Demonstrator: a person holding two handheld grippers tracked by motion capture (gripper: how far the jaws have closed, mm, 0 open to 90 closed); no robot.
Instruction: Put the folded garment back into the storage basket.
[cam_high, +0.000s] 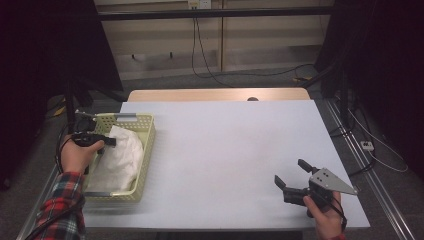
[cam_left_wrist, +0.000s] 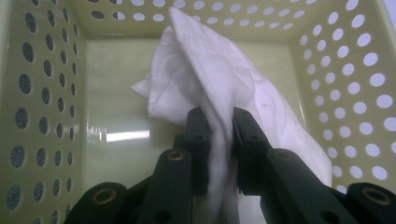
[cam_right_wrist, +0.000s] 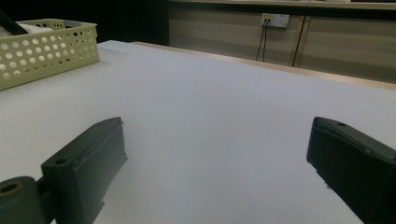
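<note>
While the high view gives me the whole table, my left gripper (cam_high: 111, 142) looks small there, reaching into the pale yellow perforated plastic basket (cam_high: 145, 150) at the table's left edge, over the crumpled white cloth (cam_high: 120, 157) lying inside. From the left gripper view I get what that view cannot tell me: the two black jaws are pinched narrow on a fold of the cloth (cam_left_wrist: 219, 88), which bunches up between them, with the basket's holed walls (cam_left_wrist: 42, 93) on both sides and its glossy floor beneath.

My right gripper (cam_high: 291, 176) sits near the table's right front corner, well apart from the basket, its grey three-cornered plate on top. The right gripper view looks low across the bare surface, jaws spread wide with nothing between them, the basket (cam_right_wrist: 46, 53) far off at the left.

I see a flat white table top (cam_high: 225, 150) with a strip of light wood along its far edge. Beyond it stand beige wall panels with a socket and black cables (cam_high: 200, 55) hanging to the grey floor. Dark curtains close off both sides. A red plaid sleeve (cam_high: 60, 205) covers the left forearm.
</note>
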